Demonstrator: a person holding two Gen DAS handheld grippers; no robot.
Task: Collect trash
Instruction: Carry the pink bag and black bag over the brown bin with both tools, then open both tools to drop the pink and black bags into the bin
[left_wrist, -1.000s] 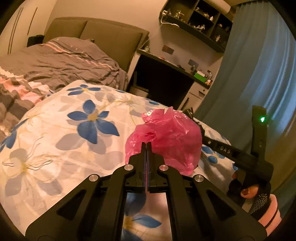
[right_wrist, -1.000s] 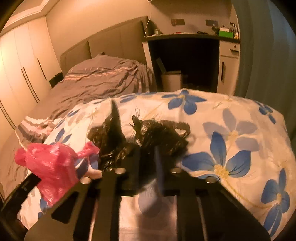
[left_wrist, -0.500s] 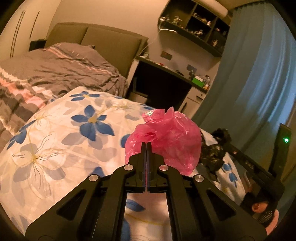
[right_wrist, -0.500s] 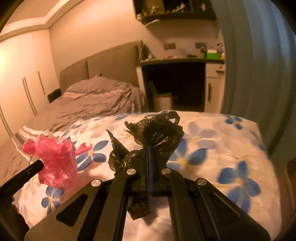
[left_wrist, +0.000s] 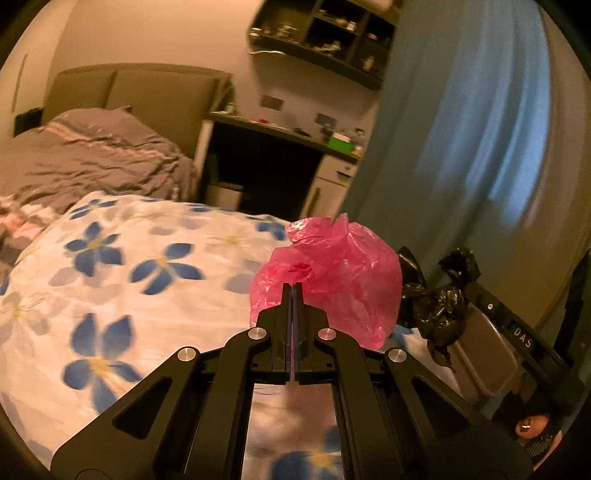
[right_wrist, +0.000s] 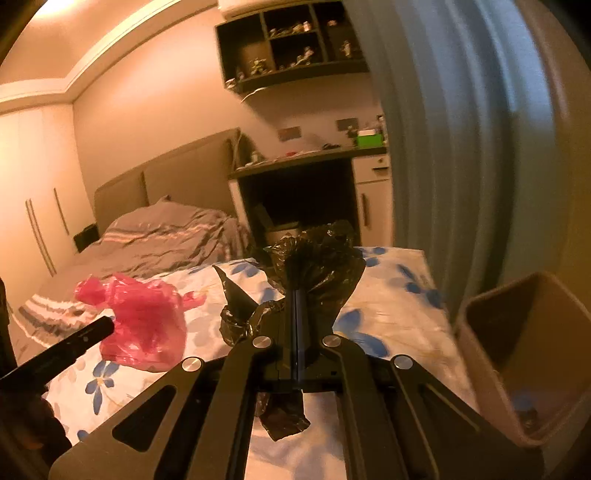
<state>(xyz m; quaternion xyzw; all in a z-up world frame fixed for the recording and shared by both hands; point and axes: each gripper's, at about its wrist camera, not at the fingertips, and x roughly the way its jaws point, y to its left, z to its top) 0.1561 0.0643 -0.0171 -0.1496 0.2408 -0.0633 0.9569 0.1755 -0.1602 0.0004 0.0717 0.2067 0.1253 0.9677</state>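
Observation:
My left gripper (left_wrist: 291, 291) is shut on a crumpled pink plastic bag (left_wrist: 332, 280) and holds it in the air over the flowered bedspread (left_wrist: 110, 280). My right gripper (right_wrist: 295, 295) is shut on a crumpled black plastic bag (right_wrist: 317, 258), also held off the bed. The pink bag (right_wrist: 140, 325) shows at the left of the right wrist view, and the black bag (left_wrist: 439, 306) at the right of the left wrist view. A brown trash bin (right_wrist: 524, 354) stands open at the lower right, beside the bed.
A grey bed with a headboard (right_wrist: 166, 236) lies behind. A dark desk (left_wrist: 280, 155) with a small white bin under it stands at the back, below wall shelves (right_wrist: 291, 40). A blue curtain (left_wrist: 461, 129) hangs on the right.
Both grippers have lifted their bags off the bedspread and swung to the right. The trash bin has come into the right wrist view.

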